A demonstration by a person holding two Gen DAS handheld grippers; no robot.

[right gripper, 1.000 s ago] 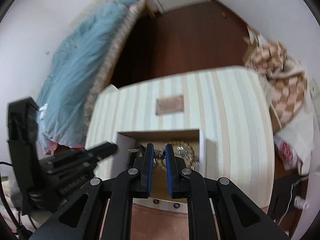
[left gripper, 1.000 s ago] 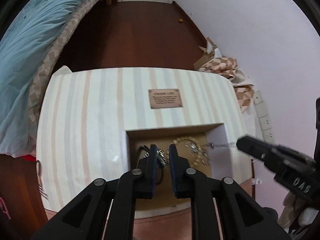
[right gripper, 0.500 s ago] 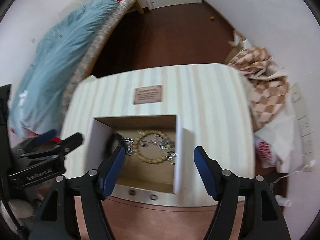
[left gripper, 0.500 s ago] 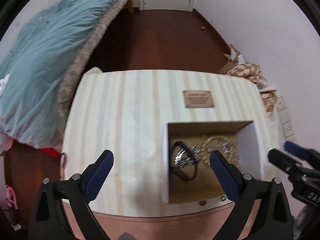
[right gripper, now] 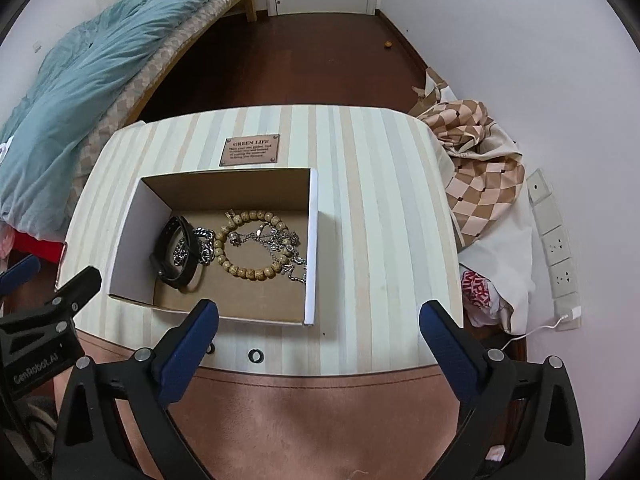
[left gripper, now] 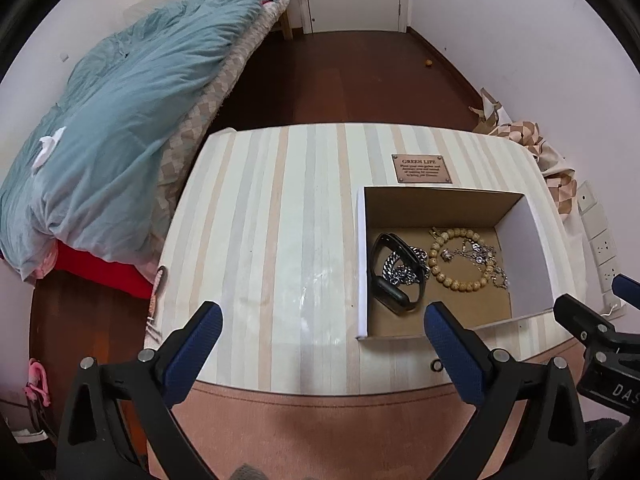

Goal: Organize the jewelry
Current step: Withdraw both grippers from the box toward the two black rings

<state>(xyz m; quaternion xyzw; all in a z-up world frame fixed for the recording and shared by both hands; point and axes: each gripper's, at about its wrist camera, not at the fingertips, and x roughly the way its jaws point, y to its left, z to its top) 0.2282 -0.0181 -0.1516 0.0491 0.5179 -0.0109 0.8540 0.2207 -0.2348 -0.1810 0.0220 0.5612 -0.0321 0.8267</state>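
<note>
An open cardboard box (left gripper: 362, 260) (right gripper: 312, 240) sits on a striped cloth-covered top (left gripper: 280, 220). Inside it lie a wooden bead bracelet (left gripper: 460, 286) (right gripper: 244, 272), a black band (left gripper: 394, 300) (right gripper: 170, 240) and silver chains (left gripper: 396, 270) (right gripper: 280, 240). My left gripper (left gripper: 320, 316) hovers over the top, left of the box; its jaws are opening wide with nothing between them. My right gripper (right gripper: 319, 310) hovers at the box's near right corner, jaws also opening, nothing held. Each wrist view shows the other gripper at its edge.
A brown plaque (left gripper: 421, 168) lies behind the box. A bed with a blue duvet (left gripper: 120, 120) stands at the left. Checkered cloth (right gripper: 480, 168) and wall sockets (right gripper: 560, 248) are at the right. Small black eyelets (right gripper: 255, 355) sit on the top's front edge.
Both grippers went from shut over the box to wide open. They drew back and apart, the left going left and the right going right. The jewelry stays in the box.
</note>
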